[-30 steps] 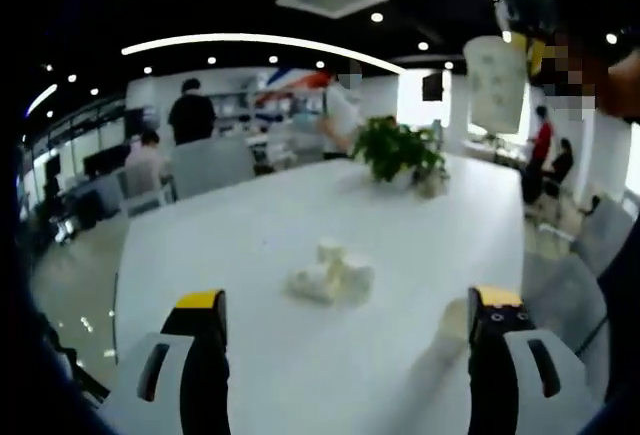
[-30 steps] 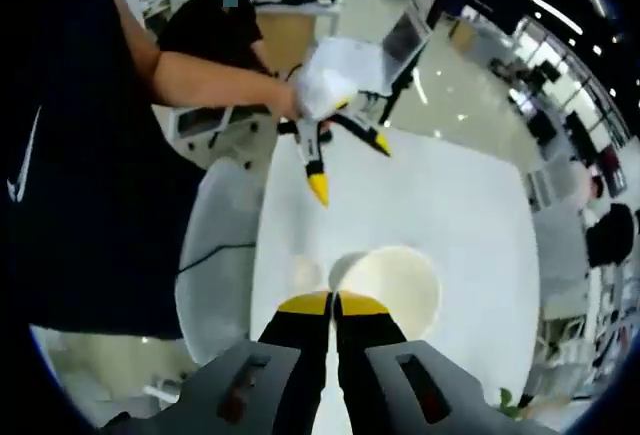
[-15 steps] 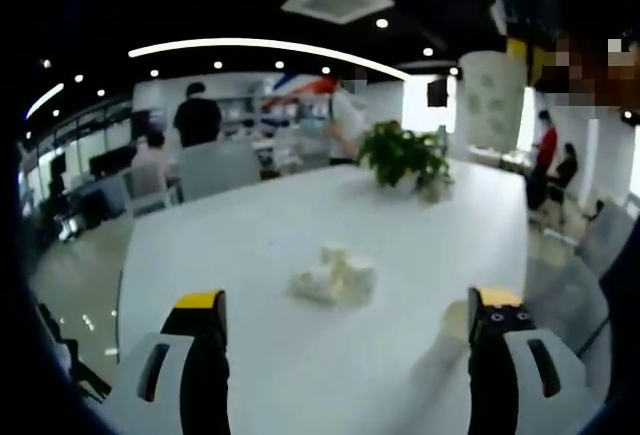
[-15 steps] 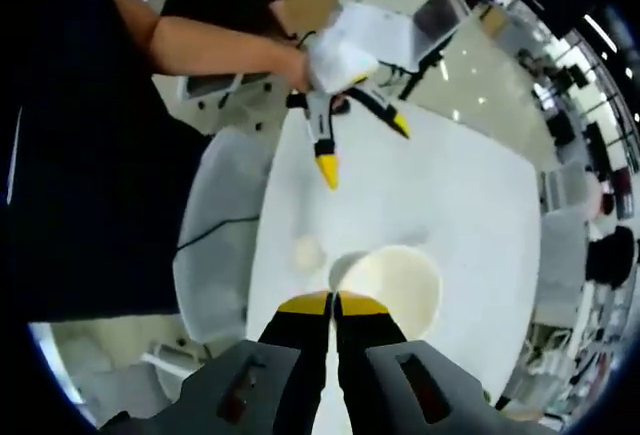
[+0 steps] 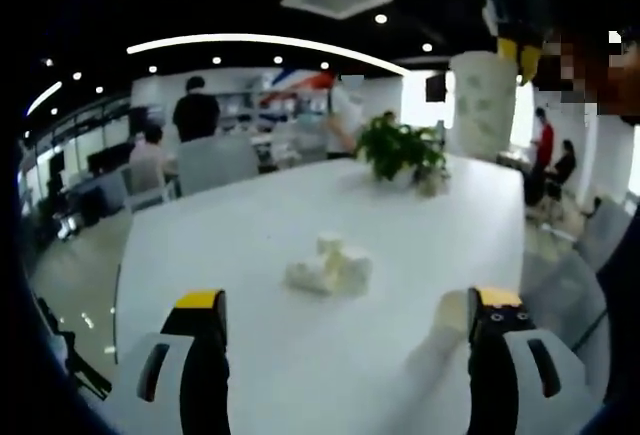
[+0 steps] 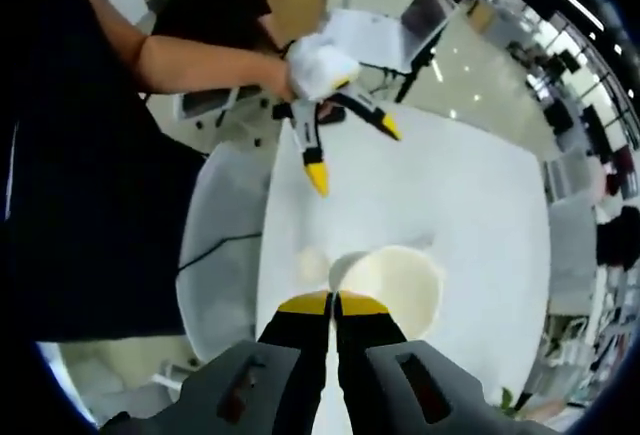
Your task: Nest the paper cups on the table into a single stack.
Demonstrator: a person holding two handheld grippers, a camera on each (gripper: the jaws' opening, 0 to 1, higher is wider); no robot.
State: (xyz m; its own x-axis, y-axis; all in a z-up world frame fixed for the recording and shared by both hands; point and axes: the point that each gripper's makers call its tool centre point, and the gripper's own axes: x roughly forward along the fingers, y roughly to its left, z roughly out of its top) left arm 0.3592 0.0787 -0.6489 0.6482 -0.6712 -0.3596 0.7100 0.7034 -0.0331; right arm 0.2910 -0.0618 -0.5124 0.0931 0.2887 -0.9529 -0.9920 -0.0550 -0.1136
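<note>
My right gripper (image 6: 333, 303) is shut on the rim of a white paper cup (image 6: 395, 290), and I look down into its open mouth. In the left gripper view this cup (image 5: 485, 95) hangs high at the upper right, under the right gripper (image 5: 520, 50). A second paper cup (image 5: 452, 307) stands on the white table (image 5: 250, 235), just beside my left gripper's right jaw; in the right gripper view that cup (image 6: 312, 263) is small, left of the held one. My left gripper (image 5: 348, 305) is open wide with nothing between its fingers. The right gripper view shows the left gripper (image 6: 353, 155) held by a gloved hand (image 6: 315, 65).
A small cluster of white lumps (image 5: 330, 265) lies mid-table. A potted plant (image 5: 400, 150) stands at the far end. Grey chairs (image 6: 225, 245) line the table's edge, and several people (image 5: 195, 115) sit or stand beyond. The person's dark torso (image 6: 90, 185) is left of the table.
The held cup has drifted a little to the left in the left gripper view. The left gripper stays open; the right stays shut on the cup.
</note>
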